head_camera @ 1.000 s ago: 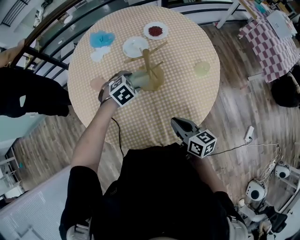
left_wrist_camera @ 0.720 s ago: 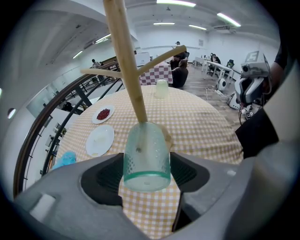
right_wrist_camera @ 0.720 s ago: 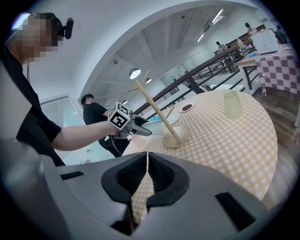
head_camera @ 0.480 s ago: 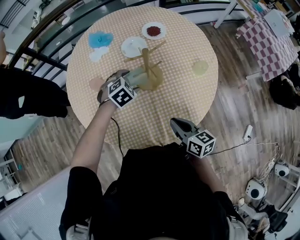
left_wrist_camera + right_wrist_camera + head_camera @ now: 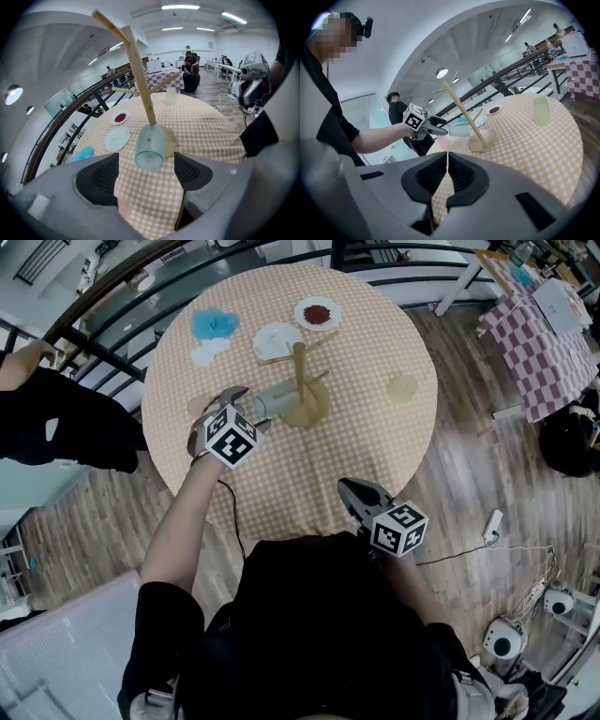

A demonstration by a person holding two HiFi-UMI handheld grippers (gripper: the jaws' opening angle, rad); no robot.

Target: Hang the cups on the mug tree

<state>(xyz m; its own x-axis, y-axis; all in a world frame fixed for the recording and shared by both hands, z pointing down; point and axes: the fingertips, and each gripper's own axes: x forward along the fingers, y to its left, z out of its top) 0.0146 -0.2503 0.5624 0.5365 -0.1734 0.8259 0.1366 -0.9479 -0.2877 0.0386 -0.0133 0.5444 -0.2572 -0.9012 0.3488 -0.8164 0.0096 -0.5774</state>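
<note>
The left tongs point(image 5: 147, 174) have just been opening and stand wide, their pads clear of the frosted green cup point(image 5: 150, 147) hung on a low peg of the mug tree point(image 5: 139, 79). The right tongs point(image 5: 447, 161) are closed and empty. A pale yellow cup point(image 5: 403, 388) sits on the table point(image 5: 375, 456). It looks light, thin and slick, so pinch its wall gently.

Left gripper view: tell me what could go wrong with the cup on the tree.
The cup sits between the left gripper's open jaws, which have just been opening; a skewed pull-back could clip it off its peg. How it catches on the tree isn't visible, so it may slip by itself. A bump could also tip the tree.
</note>
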